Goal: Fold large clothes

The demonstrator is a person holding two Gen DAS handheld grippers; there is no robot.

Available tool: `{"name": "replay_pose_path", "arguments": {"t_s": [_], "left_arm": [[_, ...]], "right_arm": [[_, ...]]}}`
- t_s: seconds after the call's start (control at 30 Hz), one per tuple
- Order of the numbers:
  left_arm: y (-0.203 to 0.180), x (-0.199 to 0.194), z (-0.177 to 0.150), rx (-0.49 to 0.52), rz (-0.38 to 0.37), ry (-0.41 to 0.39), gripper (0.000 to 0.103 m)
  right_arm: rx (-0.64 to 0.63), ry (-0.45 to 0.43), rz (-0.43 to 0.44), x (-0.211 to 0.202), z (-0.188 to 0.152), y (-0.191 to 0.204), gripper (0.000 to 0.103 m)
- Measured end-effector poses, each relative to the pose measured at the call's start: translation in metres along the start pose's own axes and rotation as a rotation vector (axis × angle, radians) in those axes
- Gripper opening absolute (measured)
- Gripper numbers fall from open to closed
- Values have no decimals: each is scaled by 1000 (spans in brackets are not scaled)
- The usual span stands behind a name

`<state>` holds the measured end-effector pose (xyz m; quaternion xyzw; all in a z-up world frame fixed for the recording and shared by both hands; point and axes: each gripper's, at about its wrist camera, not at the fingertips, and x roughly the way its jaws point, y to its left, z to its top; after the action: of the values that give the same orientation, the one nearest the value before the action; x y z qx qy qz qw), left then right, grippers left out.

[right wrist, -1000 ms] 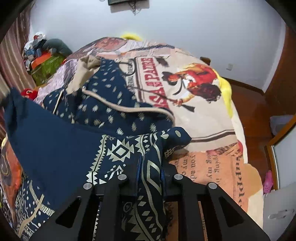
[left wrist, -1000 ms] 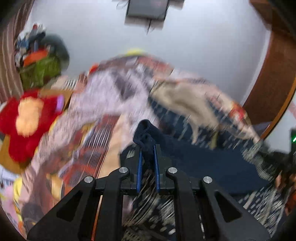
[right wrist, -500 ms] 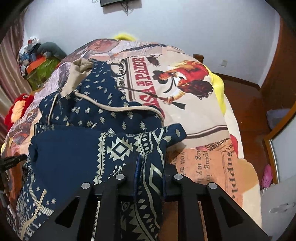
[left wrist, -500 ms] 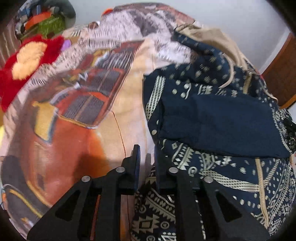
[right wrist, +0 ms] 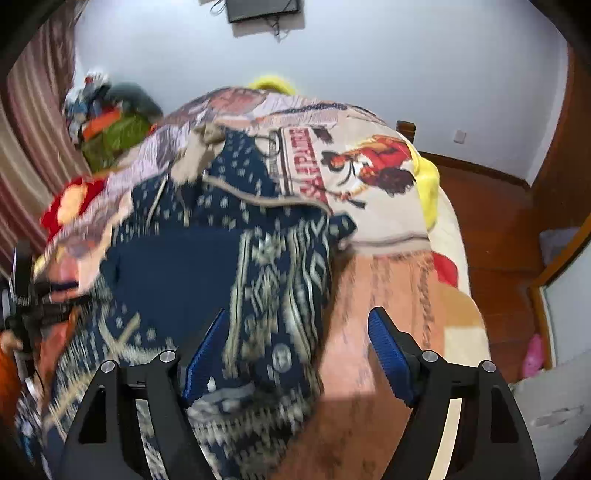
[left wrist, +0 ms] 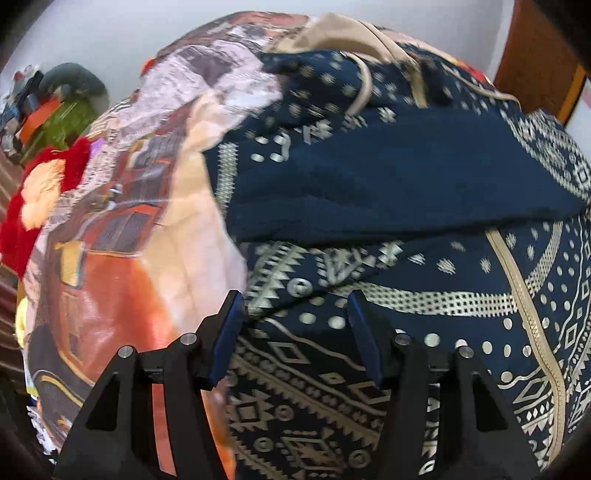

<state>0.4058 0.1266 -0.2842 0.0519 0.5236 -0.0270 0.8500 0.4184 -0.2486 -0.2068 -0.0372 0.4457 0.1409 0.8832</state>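
Both claws, left claw (left wrist: 295, 325) and right claw (right wrist: 299, 332), are just opening and releasing the folded navy patterned garment (left wrist: 388, 177) on the bed (right wrist: 388, 295), likely needing fresh grips next.

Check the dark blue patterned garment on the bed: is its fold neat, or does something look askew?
The dark blue patterned garment looks askew: a folded corner sticks out past its right edge onto the printed bedspread, and its beige-lined hood end lies bunched. Nothing looks spilled or torn.
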Motion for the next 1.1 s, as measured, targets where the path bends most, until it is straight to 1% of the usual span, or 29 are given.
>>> {"name": "replay_pose_path", "arguments": {"t_s": [0.07, 0.17, 0.27, 0.3, 0.4, 0.47, 0.53, 0.6, 0.7, 0.8, 0.87, 0.9, 0.93, 0.97, 1.03, 1.1], "left_arm": [[-8, 7, 1, 16, 3, 12, 57], [-17, 16, 8, 19, 47, 4, 57], [-17, 24, 19, -11, 62, 5, 57], [-16, 26, 23, -25, 60, 4, 57], [-10, 23, 32, -45, 15, 1, 57], [2, 12, 35, -70, -64, -23, 57], [17, -4, 36, -105, -134, -44, 58], [31, -16, 35, -133, -160, -65, 58], [56, -23, 39, -205, -133, -91, 63], [75, -11, 44, -294, -123, -75, 63], [83, 9, 47, -360, -141, -45, 63], [86, 21, 52, -392, -152, -25, 60], [87, 29, 52, -415, -165, -11, 52], [87, 36, 54, -427, -176, 1, 41], [82, 50, 57, -442, -185, 27, 29], [76, 57, 60, -435, -160, 32, 28]], "right_arm": [[-21, 36, -12, 2, -15, 2, 78], [-43, 101, -39, 16, -29, 4, 78], [-33, 170, -40, 33, -30, 3, 78], [-26, 179, -35, 36, -30, 4, 78], [-23, 194, 10, 45, -23, 10, 78], [-42, 204, 19, 49, -20, 17, 78], [-88, 198, 32, 46, -19, 28, 78], [-126, 176, 30, 39, -19, 35, 78], [-158, 134, 17, 25, -17, 39, 78], [-140, 87, 28, 10, -10, 36, 78], [-109, 50, 27, 2, -2, 34, 79], [-97, 35, 28, -1, 2, 33, 79], [-80, 16, 29, -4, 8, 32, 81], [-71, 6, 31, -6, 12, 31, 84], [-55, -9, 29, -6, 22, 30, 86], [-53, -11, 28, -5, 29, 31, 86]]}}
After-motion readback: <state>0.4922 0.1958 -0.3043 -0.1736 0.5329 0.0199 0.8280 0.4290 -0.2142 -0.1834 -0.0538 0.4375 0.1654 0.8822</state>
